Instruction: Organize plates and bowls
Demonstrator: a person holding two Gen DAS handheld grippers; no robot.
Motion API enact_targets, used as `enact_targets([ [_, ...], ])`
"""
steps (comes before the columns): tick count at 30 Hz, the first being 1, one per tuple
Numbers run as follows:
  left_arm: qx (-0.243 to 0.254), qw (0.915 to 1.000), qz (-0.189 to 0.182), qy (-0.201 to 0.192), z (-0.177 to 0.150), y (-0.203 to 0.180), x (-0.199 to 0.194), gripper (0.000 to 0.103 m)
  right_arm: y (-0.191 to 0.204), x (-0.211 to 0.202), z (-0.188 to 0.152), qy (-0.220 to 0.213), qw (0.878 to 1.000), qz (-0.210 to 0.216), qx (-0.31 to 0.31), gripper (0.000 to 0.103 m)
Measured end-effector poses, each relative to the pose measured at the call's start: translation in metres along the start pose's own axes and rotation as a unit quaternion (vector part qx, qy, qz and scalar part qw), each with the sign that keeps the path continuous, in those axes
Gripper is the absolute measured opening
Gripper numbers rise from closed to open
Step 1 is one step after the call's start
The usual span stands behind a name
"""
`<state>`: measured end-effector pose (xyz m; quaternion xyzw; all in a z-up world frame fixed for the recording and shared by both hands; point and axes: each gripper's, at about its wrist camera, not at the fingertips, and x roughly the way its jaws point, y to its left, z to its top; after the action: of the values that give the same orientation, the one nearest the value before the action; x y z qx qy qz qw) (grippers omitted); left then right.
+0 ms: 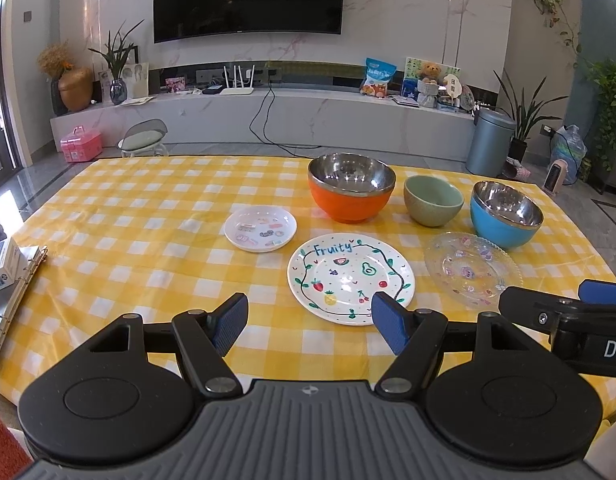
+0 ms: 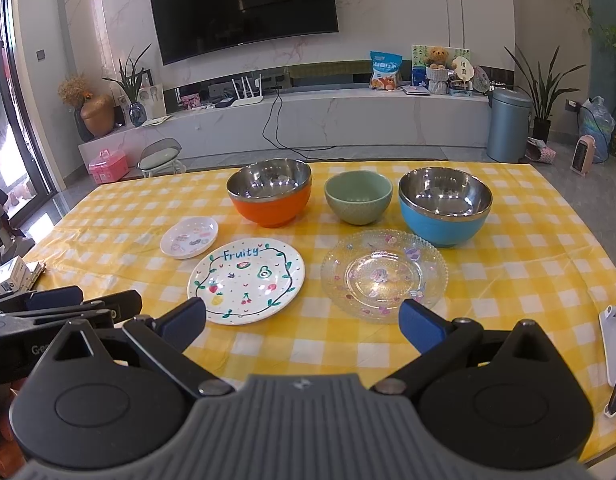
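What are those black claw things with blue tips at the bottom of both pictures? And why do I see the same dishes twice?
They are grippers, hand-held pinchers. A person holds one in each hand, and each has a camera looking out along its two fingers. So there are two pictures of one table: one from the left gripper, one from the right gripper. Both are open and holding nothing. On the yellow checked tablecloth stand an orange bowl, a green bowl and a blue bowl. In front lie a small white dish, a "Fruity" plate and a clear glass plate.
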<state>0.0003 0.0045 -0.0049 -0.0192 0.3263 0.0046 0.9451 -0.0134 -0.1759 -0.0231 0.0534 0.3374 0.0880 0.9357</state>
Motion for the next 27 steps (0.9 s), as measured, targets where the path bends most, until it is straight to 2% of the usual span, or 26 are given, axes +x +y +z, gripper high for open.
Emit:
enact_targets([
  [27, -0.008, 1.0000, 0.002, 0.005, -0.0022, 0.0044, -0.0002, 0.083, 0.0018, 0.0002, -0.0020, 0.005, 1.000, 0.003, 0.001, 0.100],
])
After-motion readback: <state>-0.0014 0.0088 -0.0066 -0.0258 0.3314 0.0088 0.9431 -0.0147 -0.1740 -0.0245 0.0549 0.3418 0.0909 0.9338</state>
